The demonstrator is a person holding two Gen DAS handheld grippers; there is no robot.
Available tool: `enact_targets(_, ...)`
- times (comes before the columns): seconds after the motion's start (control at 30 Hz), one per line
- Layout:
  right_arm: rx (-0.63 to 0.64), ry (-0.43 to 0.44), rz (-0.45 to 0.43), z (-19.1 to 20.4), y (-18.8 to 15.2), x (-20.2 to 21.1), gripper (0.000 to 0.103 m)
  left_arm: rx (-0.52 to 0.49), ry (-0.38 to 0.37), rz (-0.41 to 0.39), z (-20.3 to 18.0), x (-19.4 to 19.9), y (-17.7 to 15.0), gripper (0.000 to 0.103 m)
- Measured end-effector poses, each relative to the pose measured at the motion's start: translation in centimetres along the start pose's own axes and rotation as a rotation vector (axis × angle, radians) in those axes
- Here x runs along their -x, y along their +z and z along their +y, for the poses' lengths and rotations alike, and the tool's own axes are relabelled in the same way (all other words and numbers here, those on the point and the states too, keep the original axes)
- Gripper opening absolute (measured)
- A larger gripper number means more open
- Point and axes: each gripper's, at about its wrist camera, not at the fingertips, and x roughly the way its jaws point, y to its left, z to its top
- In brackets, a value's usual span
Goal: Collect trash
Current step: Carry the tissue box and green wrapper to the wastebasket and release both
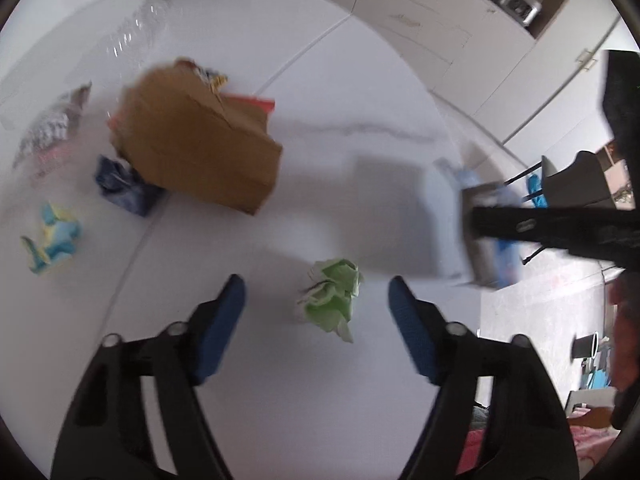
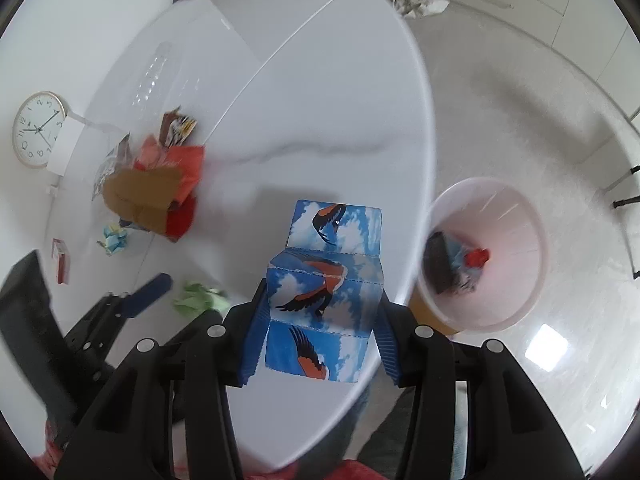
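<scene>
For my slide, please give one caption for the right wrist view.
Right tool carries a blue bird-print carton above the table edge, pink bin nearby.

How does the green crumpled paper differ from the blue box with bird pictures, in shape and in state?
The green crumpled paper is a loose wad in one colour; the blue bird-print box is flat-sided with printed birds and clouds. The paper lies free on the white table between the open left gripper's fingers; the box is clamped in the right gripper. Both are trash.
</scene>
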Motion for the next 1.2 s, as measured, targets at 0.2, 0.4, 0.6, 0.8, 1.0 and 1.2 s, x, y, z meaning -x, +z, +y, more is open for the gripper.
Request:
enact_targets(0.2, -0.020, 0.006, -0.039, -4.0, 0.1, 1.5, 0.048, -0.027, 0.081, -0.014, -1.5, -0.4, 0.4, 0.034)
enact_targets(0.4, -0.045, 0.013, -0.072, -8.2, 0.3, 3.3, 0.048, 0.055, 0.126, 0.019, -2.1, 0.2, 1.0, 0.027)
enact_targets(0.6, -0.038, -0.014, -0.129, -12.8, 0.8, 6.2, 0.048, 0.087, 0.161, -0.010, -5.5, 4.1, 3.1, 0.027)
enact_targets(0.8, -0.040, -0.040, -0.171, -17.0, 0.6, 8.0, 0.048, 0.011, 0.144, -0.090, -11.6, 7.1, 5.7, 0.027)
enact_targets(1.0, 0.014, -0.056, -0.142, -19.3, 0.4, 5.9, 0.048, -0.061, 0.105, -0.092, -16.8, 6.5, 6.8, 0.027)
enact_targets(1.2, 0.071, -0.043, -0.041, -20.2, 0.3, 0.6, 0.058, -0.082, 0.101, -0.064, -19.7, 5.6, 6.8, 0.027)
